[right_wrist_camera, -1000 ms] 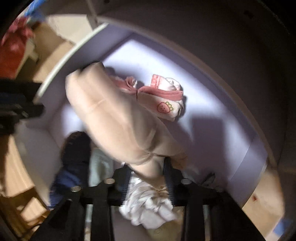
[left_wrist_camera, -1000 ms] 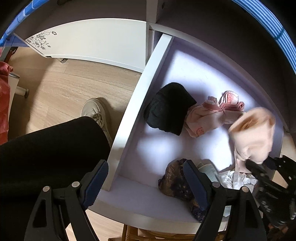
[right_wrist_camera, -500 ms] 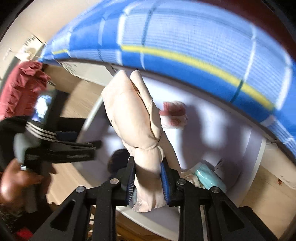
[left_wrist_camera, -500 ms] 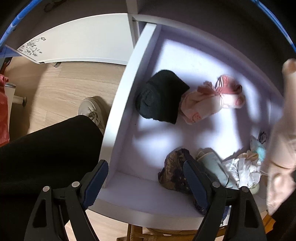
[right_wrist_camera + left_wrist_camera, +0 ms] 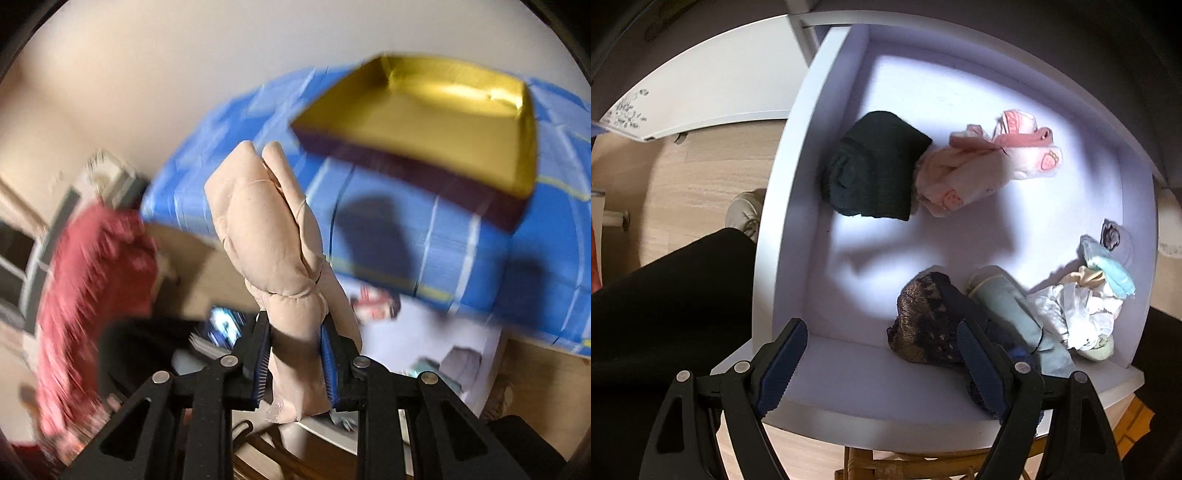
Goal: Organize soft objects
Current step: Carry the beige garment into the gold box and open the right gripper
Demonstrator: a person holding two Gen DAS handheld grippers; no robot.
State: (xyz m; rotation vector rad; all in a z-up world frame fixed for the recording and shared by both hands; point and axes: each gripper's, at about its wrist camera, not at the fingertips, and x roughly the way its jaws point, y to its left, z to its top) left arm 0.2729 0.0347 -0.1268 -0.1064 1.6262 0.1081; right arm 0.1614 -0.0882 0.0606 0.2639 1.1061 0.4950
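Note:
My right gripper (image 5: 295,354) is shut on a beige padded garment (image 5: 269,236) and holds it upright, high above the open white drawer (image 5: 786,192). In the drawer lie a black folded cloth (image 5: 875,170), a pink strawberry-print bundle (image 5: 979,166), a brown-gold lace piece (image 5: 927,317), a pale green roll (image 5: 1015,310) and white and light blue items (image 5: 1082,302). My left gripper (image 5: 879,362) is open and empty over the drawer's front edge, its right finger beside the lace piece.
A gold tray with a dark red rim (image 5: 436,107) sits on a blue striped cover (image 5: 443,236) ahead of the right gripper. A red cloth (image 5: 92,280) is at the left. The person's black-clad leg (image 5: 665,295) and shoe (image 5: 746,210) stand left of the drawer on wood floor.
My right gripper has lifted the beige garment out of the drawer and swung up towards the blue cover and gold tray. My left gripper has shifted slightly over the drawer front, still open.

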